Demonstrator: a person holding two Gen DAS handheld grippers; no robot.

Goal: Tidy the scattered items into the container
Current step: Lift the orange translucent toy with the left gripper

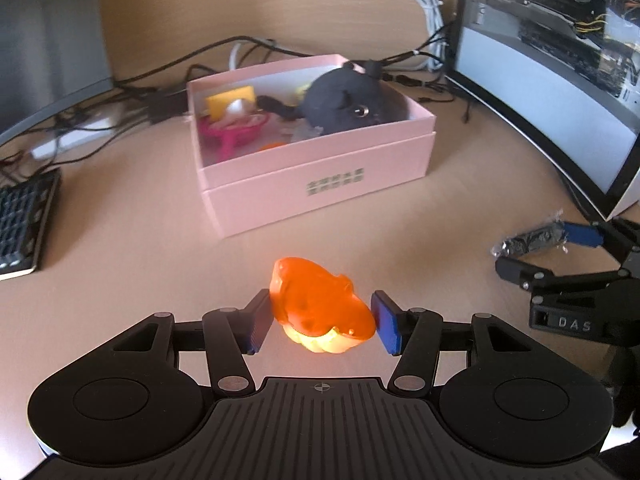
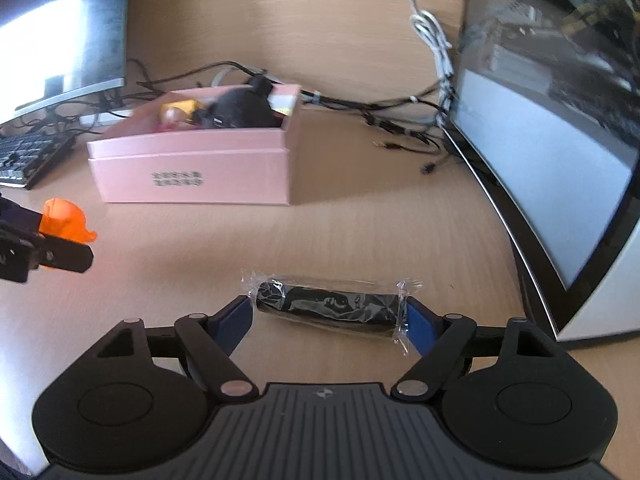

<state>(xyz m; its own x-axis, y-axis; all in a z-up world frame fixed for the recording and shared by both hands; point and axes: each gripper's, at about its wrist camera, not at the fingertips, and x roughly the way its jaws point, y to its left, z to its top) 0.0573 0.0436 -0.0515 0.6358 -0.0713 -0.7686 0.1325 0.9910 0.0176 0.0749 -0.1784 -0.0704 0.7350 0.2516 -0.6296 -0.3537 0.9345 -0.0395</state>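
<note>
1. I am working over a light wooden desk [image 1: 120, 220]. A large curved monitor [image 1: 560, 92] is standing along its right edge and a second screen [image 2: 60, 36] at the far left corner.
2. A pink box [image 1: 320, 184] is sitting toward the far middle of the desk, open at the top, with a tangle of black and white cables [image 1: 424, 52] running behind it to the far edge.
3. A keyboard [image 1: 24, 224] is lying by the left edge of the desk, only partly in view.
4. Inside the box, a dark plush toy [image 1: 344, 100] is filling the right half, with a pink plastic piece [image 1: 236, 132] and a yellow item [image 1: 232, 102] lying in the left half.
5. My left gripper [image 1: 323, 322] is hanging in front of the box, nearer to me, with an orange toy [image 1: 320, 300] between its fingers. The left finger is touching the toy; I cannot tell whether the right one is pressing it too, so I cannot call the grasp firm.
6. My right gripper [image 2: 330, 318] is sitting toward the right edge of the desk. Its fingers are closing on the two ends of a black roll in clear wrap [image 2: 332, 308], lying crosswise between them and apart from the box.
</note>
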